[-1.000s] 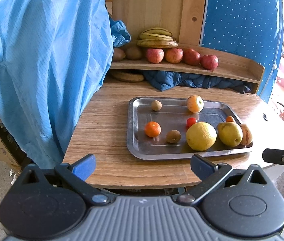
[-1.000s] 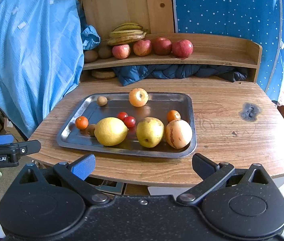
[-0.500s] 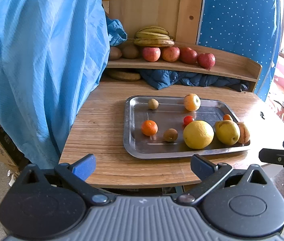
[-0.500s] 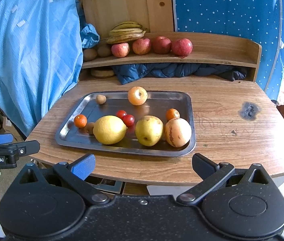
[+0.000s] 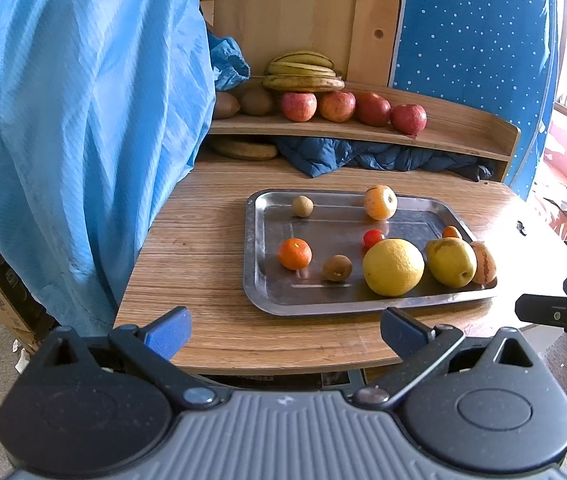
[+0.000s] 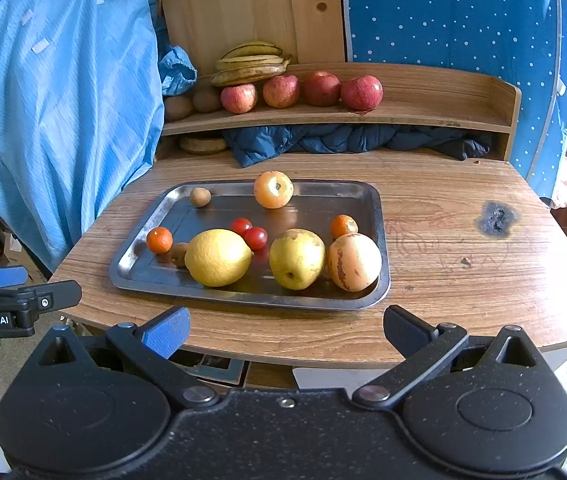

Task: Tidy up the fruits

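Here we hold both tools short of the table's near edge, gripping nothing. Our left gripper (image 5: pixel 285 330) has its two fingers spread wide, one blue-padded, the other black, and touches nothing. Our right gripper (image 6: pixel 285 330) is spread just as wide and is equally empty.

Beyond them lies the table (image 6: pixel 463 240), wood-grain laminate with a rounded edge and a dark scorch mark at two o'clock in the right view. On it sits a shiny metal tray (image 6: pixel 379 216), rectangular with rounded corners and a raised rim. Nearest in the tray, at about twelve o'clock, are a big dimpled lemon (image 6: pixel 217 257), a yellow-green pear (image 6: pixel 296 258) and a round striped fruit (image 6: pixel 354 262) touching the pear. At ten o'clock sit a small orange (image 6: pixel 159 239) and a brown kiwi (image 6: pixel 179 253). Behind the lemon are two glossy red tomatoes (image 6: pixel 248 232); further back, a smooth persimmon (image 6: pixel 273 189).

Farthest, a curved wooden shelf (image 6: pixel 423 114) carries four red apples (image 6: pixel 301 90) and spotted bananas (image 6: pixel 253 64), with a dark blue quilted cloth (image 6: pixel 323 138) stuffed beneath.
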Tool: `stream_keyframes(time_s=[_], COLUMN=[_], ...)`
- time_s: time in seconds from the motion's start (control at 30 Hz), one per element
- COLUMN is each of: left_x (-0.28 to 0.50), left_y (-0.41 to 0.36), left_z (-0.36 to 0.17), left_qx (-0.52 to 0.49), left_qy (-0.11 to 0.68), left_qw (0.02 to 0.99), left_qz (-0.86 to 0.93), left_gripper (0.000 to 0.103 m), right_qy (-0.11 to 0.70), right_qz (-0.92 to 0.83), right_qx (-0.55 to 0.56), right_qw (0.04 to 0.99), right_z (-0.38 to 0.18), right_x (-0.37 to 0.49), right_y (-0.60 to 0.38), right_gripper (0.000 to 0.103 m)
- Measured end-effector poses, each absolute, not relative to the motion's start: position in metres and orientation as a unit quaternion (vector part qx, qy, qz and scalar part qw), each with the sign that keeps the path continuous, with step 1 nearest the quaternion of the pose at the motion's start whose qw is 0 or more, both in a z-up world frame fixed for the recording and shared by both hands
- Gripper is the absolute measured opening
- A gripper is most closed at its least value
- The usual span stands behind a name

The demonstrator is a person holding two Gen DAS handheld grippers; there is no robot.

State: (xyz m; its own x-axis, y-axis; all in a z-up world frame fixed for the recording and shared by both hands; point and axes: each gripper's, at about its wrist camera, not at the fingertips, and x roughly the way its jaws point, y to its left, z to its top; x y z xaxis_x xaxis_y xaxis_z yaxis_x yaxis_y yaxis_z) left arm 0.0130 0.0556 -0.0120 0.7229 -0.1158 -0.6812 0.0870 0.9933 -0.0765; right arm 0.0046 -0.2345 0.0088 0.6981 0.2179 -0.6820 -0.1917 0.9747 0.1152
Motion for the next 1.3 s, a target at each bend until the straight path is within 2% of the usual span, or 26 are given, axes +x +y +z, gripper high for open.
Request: stream_keyframes(time_s=[1.3], left_x=[0.0139], left_y=[0.0501], left_z=[-0.0113], left_qx=[-0.029], left_qy=[0.381], left_qw=[0.922], left_qz=[-0.062], left_gripper=[0.102], right_qy=[0.372], right_qz=[0.112], right_qx=[0.017], right_qw=[0.921], right_z=[0.0088], right_x=[0.0057], right_y=[-0.2369], right_gripper=[0.102])
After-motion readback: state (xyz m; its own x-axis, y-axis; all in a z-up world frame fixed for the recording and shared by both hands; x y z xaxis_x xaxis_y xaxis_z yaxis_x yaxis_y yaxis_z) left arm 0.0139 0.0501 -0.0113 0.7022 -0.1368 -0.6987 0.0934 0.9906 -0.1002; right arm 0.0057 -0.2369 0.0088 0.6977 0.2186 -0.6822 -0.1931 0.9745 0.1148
